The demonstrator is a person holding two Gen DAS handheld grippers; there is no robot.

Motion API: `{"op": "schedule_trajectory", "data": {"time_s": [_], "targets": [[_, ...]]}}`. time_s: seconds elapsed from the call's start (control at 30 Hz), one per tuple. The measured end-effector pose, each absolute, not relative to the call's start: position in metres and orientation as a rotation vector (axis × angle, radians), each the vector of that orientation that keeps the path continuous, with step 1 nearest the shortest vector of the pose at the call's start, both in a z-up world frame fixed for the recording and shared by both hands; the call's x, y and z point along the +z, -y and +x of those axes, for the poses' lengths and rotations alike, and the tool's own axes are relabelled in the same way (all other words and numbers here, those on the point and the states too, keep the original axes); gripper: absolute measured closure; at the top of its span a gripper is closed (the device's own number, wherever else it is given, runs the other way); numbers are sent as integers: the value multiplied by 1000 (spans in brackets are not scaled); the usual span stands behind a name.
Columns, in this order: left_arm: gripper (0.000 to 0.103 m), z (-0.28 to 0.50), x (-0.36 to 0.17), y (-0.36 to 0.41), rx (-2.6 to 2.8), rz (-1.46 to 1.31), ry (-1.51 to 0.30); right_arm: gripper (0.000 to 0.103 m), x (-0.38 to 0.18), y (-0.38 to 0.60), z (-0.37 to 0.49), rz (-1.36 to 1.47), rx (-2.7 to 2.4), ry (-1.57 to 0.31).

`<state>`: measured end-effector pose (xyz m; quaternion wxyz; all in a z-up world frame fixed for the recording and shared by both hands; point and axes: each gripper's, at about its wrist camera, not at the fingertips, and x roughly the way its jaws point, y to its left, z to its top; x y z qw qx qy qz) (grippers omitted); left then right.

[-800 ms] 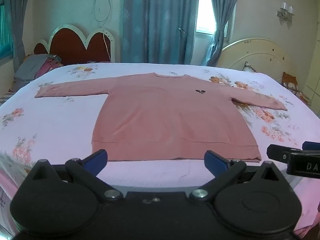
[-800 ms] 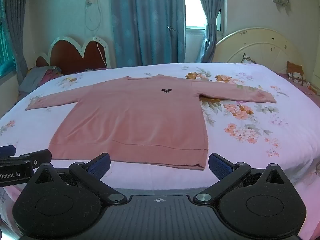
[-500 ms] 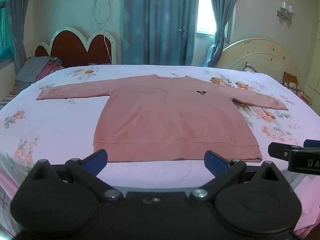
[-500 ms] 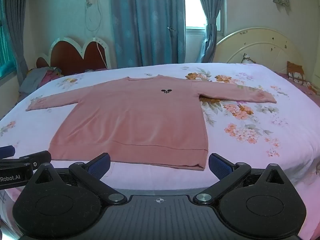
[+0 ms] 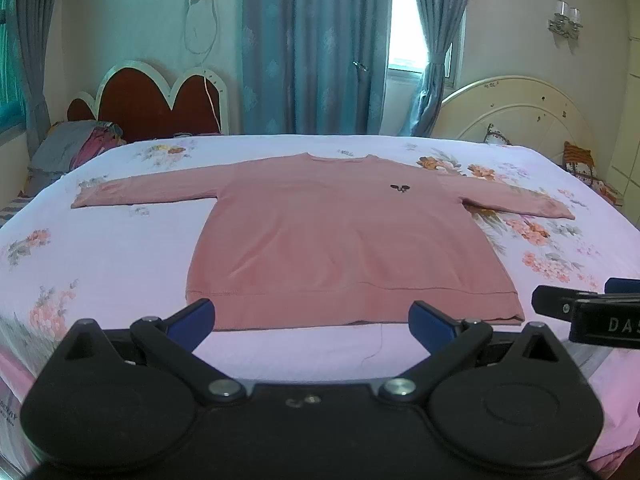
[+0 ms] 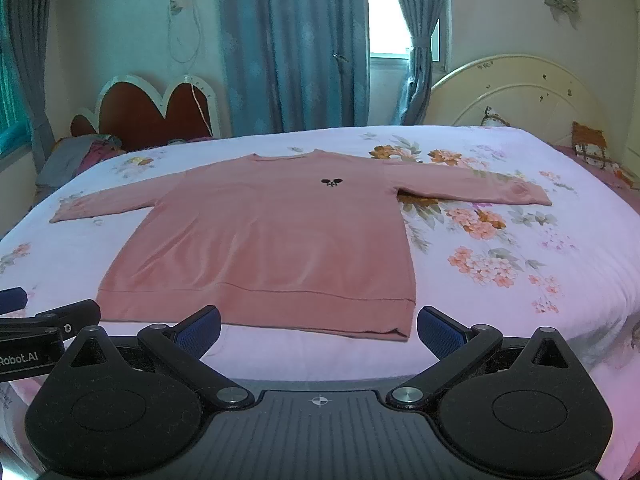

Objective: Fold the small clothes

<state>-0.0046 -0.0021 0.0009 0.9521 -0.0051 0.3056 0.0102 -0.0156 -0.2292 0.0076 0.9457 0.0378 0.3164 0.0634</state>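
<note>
- A pink long-sleeved sweater (image 5: 344, 236) lies flat and face up on a bed (image 5: 100, 256) covered by a pale pink floral sheet. Both sleeves are stretched out to the sides, the neckline points toward the far wall, and the hem is nearest the cameras.
- A small dark emblem (image 5: 399, 188) sits on the chest of the sweater.
- The left gripper (image 5: 312, 318) hovers just short of the hem, toward its left half. Its jaws are spread wide and hold nothing.
- The right gripper (image 6: 319, 326) hovers just short of the hem, toward its right corner. Its jaws are likewise spread wide and empty.
- Each gripper shows at the edge of the other's view, so the two are side by side.
- Behind the bed stand a red headboard with a scalloped white edge (image 5: 160, 100), blue curtains (image 5: 312, 48) and a cream arched headboard (image 5: 516, 112).
- A heap of clothes (image 5: 76, 148) lies at the far left of the bed.
</note>
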Motion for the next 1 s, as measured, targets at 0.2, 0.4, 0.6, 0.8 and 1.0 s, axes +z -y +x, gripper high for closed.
{"op": "schedule_trajectory", "data": {"time_s": [0.2,0.4,0.6,0.8,1.0], "targets": [[0,-3,1,0,26,-15,-621,0,7,230,-16,82,127,-643],[0,-4,1,0,27,-16,-624,0,7,230,-15,81,128,-644],[0,-3,-1,1,28,-19,-629,0,7,233,-13,80,122,-647],[0,-2,-2,1,26,-22,-625,0,5,228,-14,77,120,-645],[0,-1,-2,2,28,-22,-626,0,4,228,-14,75,116,-644]]}}
